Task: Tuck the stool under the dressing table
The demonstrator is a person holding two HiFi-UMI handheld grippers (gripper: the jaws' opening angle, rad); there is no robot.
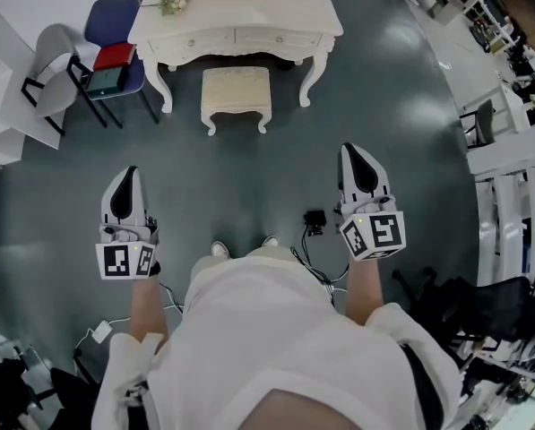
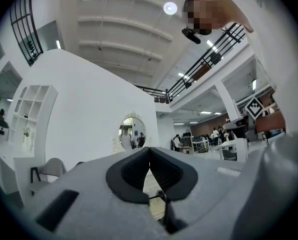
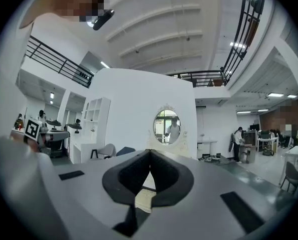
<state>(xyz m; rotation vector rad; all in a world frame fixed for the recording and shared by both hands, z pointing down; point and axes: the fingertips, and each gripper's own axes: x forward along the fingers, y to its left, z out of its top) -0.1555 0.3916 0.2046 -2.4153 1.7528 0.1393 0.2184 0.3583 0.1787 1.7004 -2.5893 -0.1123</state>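
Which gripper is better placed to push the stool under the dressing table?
Right, narrowly. The right gripper reaches further toward the stool than the left gripper; both are shut, empty and well short of it.

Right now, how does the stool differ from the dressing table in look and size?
The stool is much narrower and lower than the dressing table. The stool has a textured, patterned top; the dressing table has a smooth top with front drawers. Both are cream with curved legs.

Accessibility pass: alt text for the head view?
A person holds the shut left claw and shut right claw over a grey floor, facing a cream stool in front of a white dressing table, not tucked under it. Two chairs stand at left.
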